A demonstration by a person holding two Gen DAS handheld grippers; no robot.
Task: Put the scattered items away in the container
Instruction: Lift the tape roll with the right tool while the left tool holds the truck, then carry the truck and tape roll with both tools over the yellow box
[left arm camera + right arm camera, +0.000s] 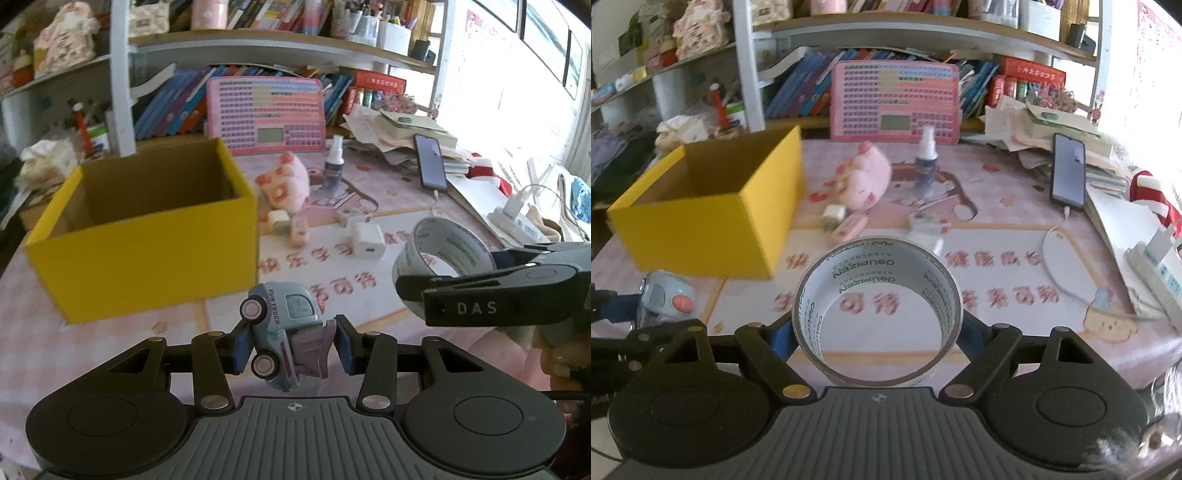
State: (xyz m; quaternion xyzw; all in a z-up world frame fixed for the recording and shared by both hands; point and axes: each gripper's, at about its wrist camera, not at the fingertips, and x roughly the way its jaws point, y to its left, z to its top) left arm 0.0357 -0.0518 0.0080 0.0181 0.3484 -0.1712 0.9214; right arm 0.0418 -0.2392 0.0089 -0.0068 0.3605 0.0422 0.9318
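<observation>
Standing by the desk, I saw the left gripper (291,350) clenched on a small pale-blue plastic toy truck (282,332), its blue pads pressed to the truck's underside and rear so that it hung on its side, clear of the pink patterned tablecloth (110,350). Just beside it the right gripper (877,332) grasped a wide roll of silvery adhesive tape (877,314) across its outer wall, the hollow core facing forward. Neither item was yet in the open yellow cardboard box (147,251), which stood ahead and to the left of both and looked empty as far as I could see inside. This seemed to me the carrying step, with both loads on their way to the box. The next move, I judged, called for bringing each gripper above the box's rim before letting go, one after the other so the two would not crowd each other. Farther off, loose on the cloth, lay a white charger cube (365,242), a pink plush pig (286,181) and a small spray bottle (334,162), which would need collecting afterwards.
</observation>
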